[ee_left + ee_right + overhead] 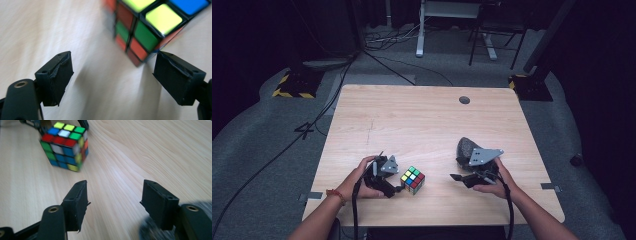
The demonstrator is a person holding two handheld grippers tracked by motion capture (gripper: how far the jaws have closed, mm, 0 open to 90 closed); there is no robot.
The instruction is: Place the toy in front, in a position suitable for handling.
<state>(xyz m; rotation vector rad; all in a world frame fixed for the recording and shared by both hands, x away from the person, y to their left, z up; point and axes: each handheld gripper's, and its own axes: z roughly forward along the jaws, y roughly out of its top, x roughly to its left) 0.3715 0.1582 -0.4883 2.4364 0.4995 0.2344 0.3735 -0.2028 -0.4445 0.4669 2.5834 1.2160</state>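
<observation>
Your left gripper point(398, 189) stands open just beside the cube point(412, 180), which sits on the table point(422, 120) at six o'clock; your right gripper point(455, 177), open and empty, waits at its three o'clock.

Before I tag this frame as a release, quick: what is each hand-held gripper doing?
Left hand-held gripper: open, holding nothing; the puzzle cube sits just beyond its jaws.
Right hand-held gripper: open, nothing between its jaws.

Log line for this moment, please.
cube: puzzle cube on table, unheld | left gripper: jaws open, beside cube | right gripper: jaws open, apart from cube
</observation>
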